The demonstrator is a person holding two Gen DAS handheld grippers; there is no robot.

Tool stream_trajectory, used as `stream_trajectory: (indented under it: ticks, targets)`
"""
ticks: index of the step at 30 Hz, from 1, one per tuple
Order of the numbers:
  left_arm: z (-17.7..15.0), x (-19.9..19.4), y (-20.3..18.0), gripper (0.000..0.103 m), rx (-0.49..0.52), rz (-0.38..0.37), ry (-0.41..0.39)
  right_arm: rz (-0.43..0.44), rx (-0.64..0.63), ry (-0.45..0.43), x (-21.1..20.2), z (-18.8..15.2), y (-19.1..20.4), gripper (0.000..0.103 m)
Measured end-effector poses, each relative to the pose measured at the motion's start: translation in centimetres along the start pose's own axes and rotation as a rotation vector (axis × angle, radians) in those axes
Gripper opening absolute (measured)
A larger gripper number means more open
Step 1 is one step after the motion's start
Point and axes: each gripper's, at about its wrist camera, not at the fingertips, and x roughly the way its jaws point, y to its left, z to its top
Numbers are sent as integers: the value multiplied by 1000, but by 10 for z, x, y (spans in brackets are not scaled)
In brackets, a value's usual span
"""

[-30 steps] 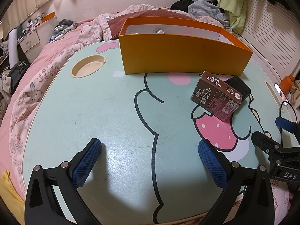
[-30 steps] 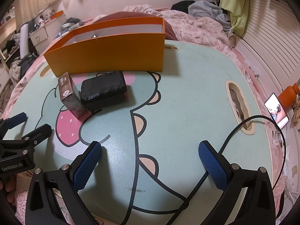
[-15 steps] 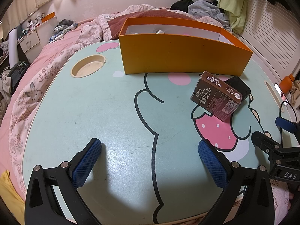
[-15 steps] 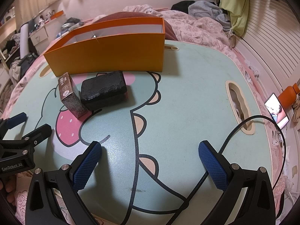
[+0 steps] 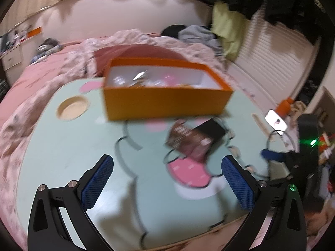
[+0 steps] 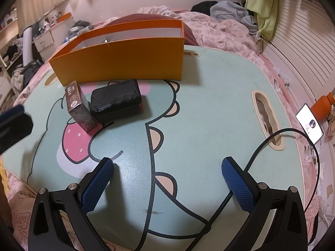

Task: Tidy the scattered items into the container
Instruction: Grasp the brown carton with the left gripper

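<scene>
An orange box (image 5: 165, 102) (image 6: 125, 60) stands at the back of the green cartoon table (image 6: 209, 108), with several small items inside. In front of it lie a brown drink carton (image 5: 188, 142) (image 6: 79, 104) and a black pouch (image 5: 211, 129) (image 6: 116, 98), side by side and touching. My left gripper (image 5: 167, 177) is open and lifted above the table's near part, its view blurred. My right gripper (image 6: 167, 179) is open low over the table's front right, empty. The left gripper's tip (image 6: 12, 119) shows blurred at the left edge of the right wrist view.
A round cup recess (image 5: 72, 108) sits at the table's back left and a slot (image 6: 268, 119) at its right, with a black cable (image 6: 272, 146) running through it. A phone (image 6: 309, 123) and an orange bottle (image 6: 323, 106) lie on the bed to the right. Bedding surrounds the table.
My left gripper has risen and tilted, so the inside of the box now shows and the view is blurred. The right gripper has stayed still. Carton and pouch have not moved.
</scene>
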Motion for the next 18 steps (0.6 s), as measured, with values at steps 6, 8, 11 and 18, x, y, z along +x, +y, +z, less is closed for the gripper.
stream_trajectory:
  ticks: [6,8,11,18]
  targets:
    - [17,36,-20,103,108,-46,47,1,0,-1,0,0,0,103]
    - [20,44,-19,103,111,-55,57,1,0,-1,0,0,0,103]
    - [24,49,-14,100,108,-112,60,1,0,-1,0,0,0,103]
    - [18,65,-3,69,75,-185,137,1,0,-2,0,0,0,103]
